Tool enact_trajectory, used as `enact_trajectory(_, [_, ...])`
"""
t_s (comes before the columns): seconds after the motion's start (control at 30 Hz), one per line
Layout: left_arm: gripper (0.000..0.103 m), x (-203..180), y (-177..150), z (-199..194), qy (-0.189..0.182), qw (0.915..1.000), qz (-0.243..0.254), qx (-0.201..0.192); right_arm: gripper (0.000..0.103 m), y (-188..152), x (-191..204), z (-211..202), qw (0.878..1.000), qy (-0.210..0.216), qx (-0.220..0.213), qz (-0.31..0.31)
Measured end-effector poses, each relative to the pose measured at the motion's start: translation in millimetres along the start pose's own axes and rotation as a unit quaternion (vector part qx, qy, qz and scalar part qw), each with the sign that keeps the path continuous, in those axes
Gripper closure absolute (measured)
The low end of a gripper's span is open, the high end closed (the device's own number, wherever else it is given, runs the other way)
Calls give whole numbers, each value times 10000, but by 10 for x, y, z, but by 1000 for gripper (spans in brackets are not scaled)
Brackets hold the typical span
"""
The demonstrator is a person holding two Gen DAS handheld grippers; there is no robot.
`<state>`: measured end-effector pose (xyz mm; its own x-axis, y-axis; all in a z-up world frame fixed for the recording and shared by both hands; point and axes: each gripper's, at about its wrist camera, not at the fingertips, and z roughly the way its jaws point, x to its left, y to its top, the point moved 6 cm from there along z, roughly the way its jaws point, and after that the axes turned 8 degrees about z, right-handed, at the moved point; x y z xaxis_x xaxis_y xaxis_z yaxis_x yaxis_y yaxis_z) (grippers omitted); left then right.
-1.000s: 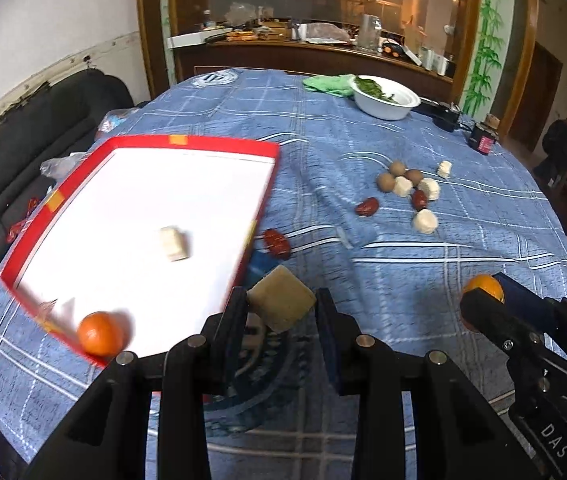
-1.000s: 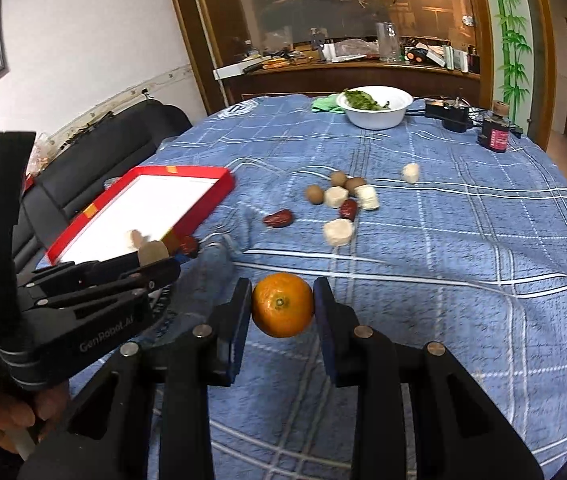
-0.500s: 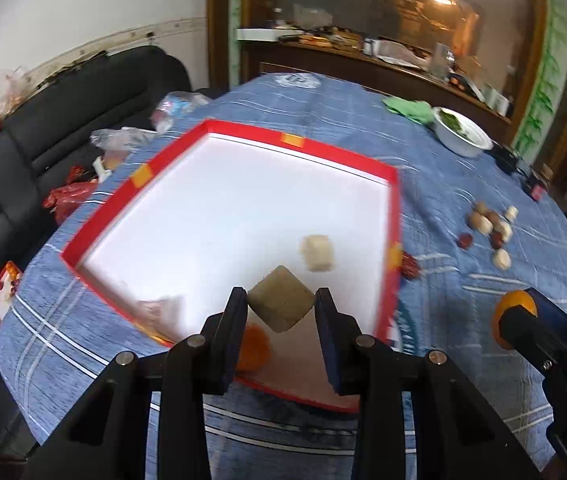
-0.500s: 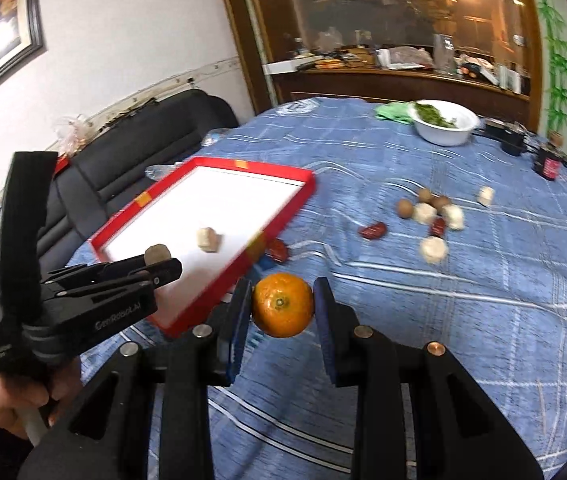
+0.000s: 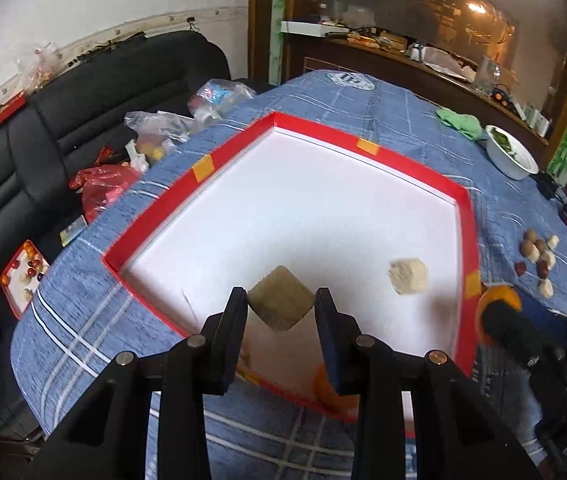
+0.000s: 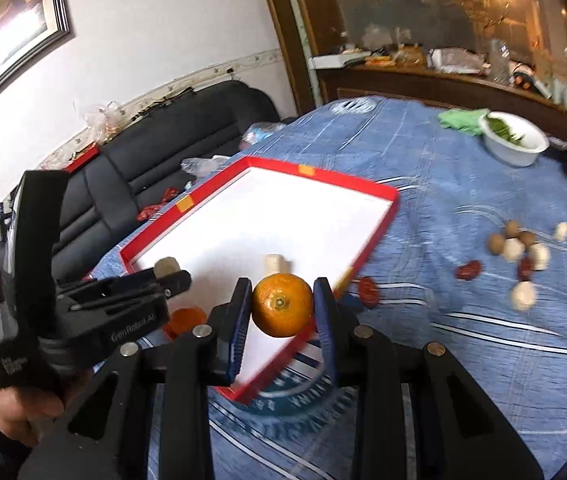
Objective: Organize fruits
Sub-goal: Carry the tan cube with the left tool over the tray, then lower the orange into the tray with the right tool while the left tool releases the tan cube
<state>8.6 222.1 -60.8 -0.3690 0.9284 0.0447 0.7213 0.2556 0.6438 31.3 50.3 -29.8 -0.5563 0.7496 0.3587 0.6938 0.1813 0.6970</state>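
Over the red-rimmed tray [image 5: 371, 148], your left gripper [image 5: 281, 308] pinches a tan cube [image 5: 281, 303]; a pale chunk [image 5: 408, 276] lies at 2 o'clock from it. Your right gripper [image 6: 282, 308] clamps an orange [image 6: 282, 305] above the tray's near corner, with loose fruits [image 6: 519, 252] scattered at 2 o'clock on the blue tablecloth [image 6: 463, 340].

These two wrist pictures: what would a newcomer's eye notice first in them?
First, the big red-rimmed white tray on the blue checked tablecloth. Then the loads held over it: the left gripper clamps a brownish cube, and the right gripper clamps an orange over the tray's near corner. A pale cube lies inside.
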Motion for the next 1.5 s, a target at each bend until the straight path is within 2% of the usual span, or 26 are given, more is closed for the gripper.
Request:
enact_trajectory(0.23, [69,108,92,8,150,9999,-50,-48,69,-17,141,295,9998,113,136,28])
enact_trajectory(0.57, [69,77,129,73,246,9997,-8,14,69,42,238,238,9999,120,-13,-107])
enact_trajectory(1.03, [69,140,88,219,342,9992,7,213,69,-31,223,376,9998,51,200,-79])
enact_trajectory(1.5, [69,82,115,224,266,9994,49,205,69,-46,231,448,9996,-10,271,-70])
